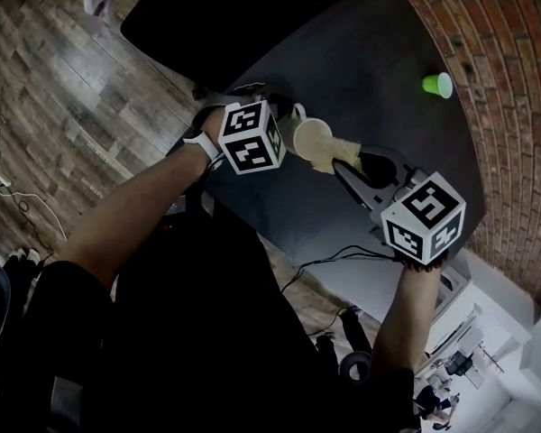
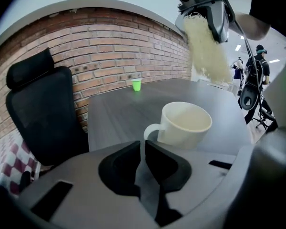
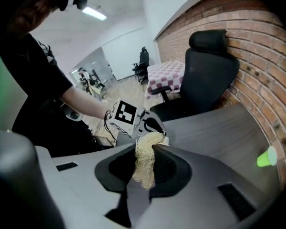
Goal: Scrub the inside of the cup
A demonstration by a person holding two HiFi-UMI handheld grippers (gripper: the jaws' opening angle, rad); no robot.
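A cream cup [image 1: 311,136] hangs over the dark table's near edge, held by its handle [image 2: 151,130] in my left gripper [image 1: 287,120], whose jaws are closed on it. The cup's mouth [image 2: 187,116] faces up and looks empty. My right gripper [image 1: 361,164] is shut on a pale yellow fibrous scrubber [image 1: 339,154]. In the left gripper view the scrubber [image 2: 207,49] hangs just above and to the right of the cup's rim. In the right gripper view the scrubber [image 3: 144,162] sticks out between the jaws toward the left gripper [image 3: 150,124].
A small green cup [image 1: 438,85] stands far back on the grey table [image 1: 361,61], close to the brick wall [image 2: 114,46]. A black office chair [image 2: 43,109] is at the table's left end. Cables [image 1: 329,262] run under the table edge.
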